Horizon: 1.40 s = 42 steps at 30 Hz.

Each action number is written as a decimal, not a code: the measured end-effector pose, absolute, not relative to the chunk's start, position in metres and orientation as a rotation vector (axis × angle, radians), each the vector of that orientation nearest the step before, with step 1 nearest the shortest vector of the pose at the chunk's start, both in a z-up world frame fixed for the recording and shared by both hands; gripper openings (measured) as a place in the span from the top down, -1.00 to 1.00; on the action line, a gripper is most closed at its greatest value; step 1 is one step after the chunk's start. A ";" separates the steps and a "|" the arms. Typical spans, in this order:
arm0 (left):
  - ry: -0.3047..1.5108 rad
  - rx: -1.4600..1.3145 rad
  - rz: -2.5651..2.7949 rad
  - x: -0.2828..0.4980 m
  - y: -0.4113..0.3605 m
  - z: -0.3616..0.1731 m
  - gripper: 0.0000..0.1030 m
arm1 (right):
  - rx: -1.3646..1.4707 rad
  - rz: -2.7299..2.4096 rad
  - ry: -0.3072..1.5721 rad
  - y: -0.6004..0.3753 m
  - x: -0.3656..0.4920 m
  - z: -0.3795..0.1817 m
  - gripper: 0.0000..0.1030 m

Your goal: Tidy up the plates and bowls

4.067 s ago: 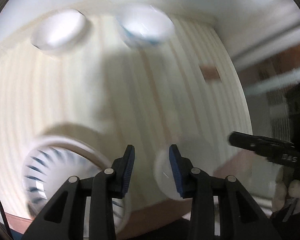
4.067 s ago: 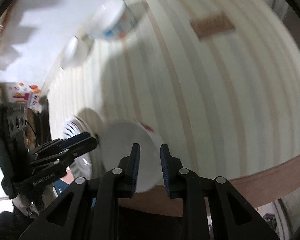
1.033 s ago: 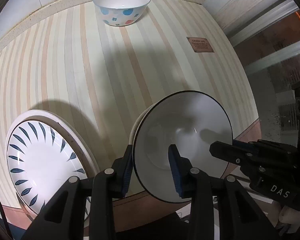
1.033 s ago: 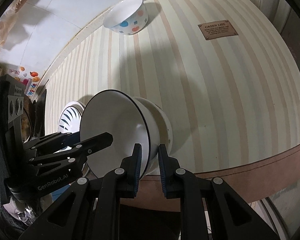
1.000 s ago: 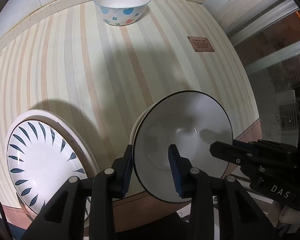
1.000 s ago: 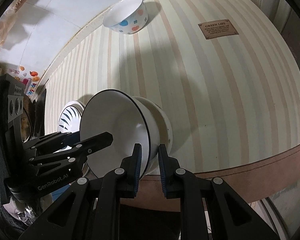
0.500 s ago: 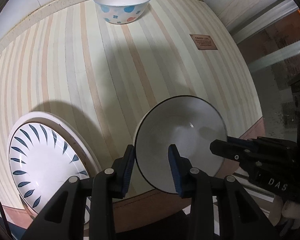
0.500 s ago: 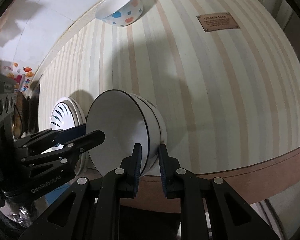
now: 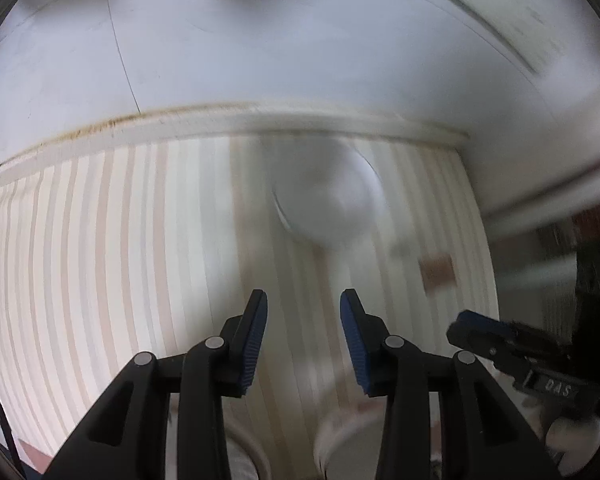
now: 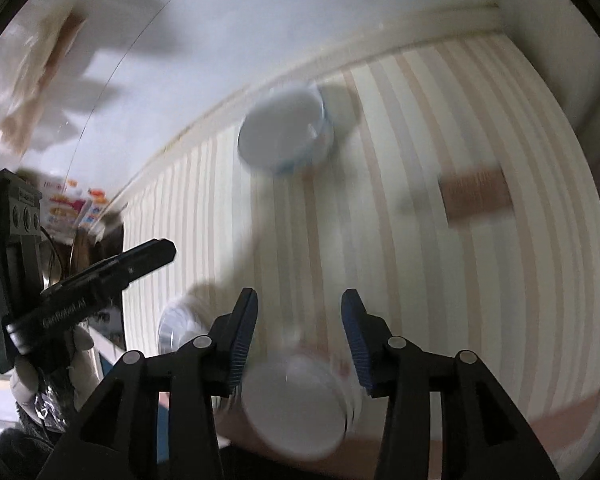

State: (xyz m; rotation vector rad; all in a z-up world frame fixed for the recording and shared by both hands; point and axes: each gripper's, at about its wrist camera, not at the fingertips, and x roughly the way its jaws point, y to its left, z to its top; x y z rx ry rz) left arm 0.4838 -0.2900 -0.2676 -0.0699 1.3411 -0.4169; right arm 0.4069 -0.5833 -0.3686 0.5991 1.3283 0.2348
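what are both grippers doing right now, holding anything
Left gripper: open, holding nothing, pointed toward the far bowl.
Right gripper: open, holding nothing, above the stacked bowls at the table edge.

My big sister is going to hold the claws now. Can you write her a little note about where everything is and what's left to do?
Left claw: open, holding nothing, above the striped table.
Right claw: open, holding nothing, just above the stacked white bowls at the table's near edge.
The dotted bowl stands alone at the far side by the wall.
A plate lies near the front edge, to the left of the stack; it is blurred.
Done: the white bowls sit one inside the other.
Left: the dotted bowl is not yet with the rest; probably fetch it next.
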 end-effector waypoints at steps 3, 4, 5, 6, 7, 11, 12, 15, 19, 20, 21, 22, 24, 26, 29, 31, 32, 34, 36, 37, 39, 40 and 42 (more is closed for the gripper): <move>1.373 -0.093 -0.401 0.524 -0.294 -0.288 0.31 | 0.610 0.222 1.321 -0.588 0.455 -0.380 0.09; 1.397 -0.101 -0.406 0.539 -0.298 -0.300 0.31 | 0.613 0.213 1.324 -0.589 0.471 -0.386 0.09; 1.412 -0.104 -0.403 0.546 -0.300 -0.307 0.31 | 0.620 0.206 1.328 -0.589 0.484 -0.391 0.09; 1.434 -0.113 -0.401 0.557 -0.304 -0.318 0.31 | 0.628 0.195 1.331 -0.589 0.498 -0.399 0.09; 1.447 -0.118 -0.402 0.563 -0.306 -0.324 0.31 | 0.639 0.184 1.338 -0.589 0.512 -0.407 0.09; 1.501 -0.134 -0.419 0.582 -0.318 -0.356 0.31 | 0.701 0.157 1.375 -0.590 0.552 -0.443 0.09; 1.507 -0.136 -0.426 0.585 -0.320 -0.360 0.31 | 0.714 0.151 1.383 -0.591 0.559 -0.451 0.10; 1.522 -0.172 -0.465 0.586 -0.323 -0.371 0.36 | 0.734 0.141 1.397 -0.589 0.570 -0.468 0.25; 1.503 -0.178 -0.477 0.587 -0.324 -0.371 0.36 | 0.749 0.134 1.411 -0.587 0.576 -0.479 0.58; 1.504 -0.174 -0.479 0.586 -0.324 -0.370 0.36 | 0.744 0.131 1.410 -0.586 0.576 -0.479 0.59; 1.505 -0.172 -0.480 0.584 -0.324 -0.369 0.36 | 0.734 0.128 1.408 -0.585 0.576 -0.477 0.59; 1.504 -0.171 -0.479 0.584 -0.325 -0.369 0.36 | 0.726 0.124 1.407 -0.584 0.574 -0.476 0.59; 1.500 -0.159 -0.482 0.580 -0.325 -0.366 0.36 | 0.715 0.119 1.406 -0.582 0.573 -0.474 0.59; 1.494 -0.146 -0.483 0.575 -0.329 -0.363 0.36 | 0.719 0.118 1.408 -0.582 0.569 -0.471 0.59; 1.477 -0.112 -0.494 0.564 -0.332 -0.352 0.36 | 0.707 0.119 1.398 -0.581 0.567 -0.461 0.59; 1.465 -0.098 -0.500 0.558 -0.332 -0.345 0.36 | 0.691 0.121 1.390 -0.578 0.562 -0.452 0.59; 1.458 -0.094 -0.503 0.554 -0.331 -0.340 0.36 | 0.688 0.122 1.385 -0.576 0.560 -0.447 0.59; 1.446 -0.085 -0.512 0.546 -0.328 -0.330 0.36 | 0.676 0.127 1.377 -0.574 0.555 -0.437 0.59; 1.431 -0.086 -0.522 0.537 -0.325 -0.318 0.36 | 0.664 0.131 1.366 -0.570 0.547 -0.425 0.59; 1.424 -0.086 -0.526 0.534 -0.325 -0.313 0.36 | 0.659 0.131 1.362 -0.566 0.544 -0.420 0.59; 1.404 -0.081 -0.535 0.524 -0.324 -0.301 0.36 | 0.651 0.133 1.349 -0.561 0.533 -0.408 0.59; 1.395 -0.076 -0.541 0.519 -0.321 -0.295 0.36 | 0.648 0.135 1.345 -0.558 0.528 -0.403 0.59; 1.383 -0.074 -0.552 0.509 -0.318 -0.284 0.36 | 0.646 0.139 1.334 -0.555 0.515 -0.391 0.59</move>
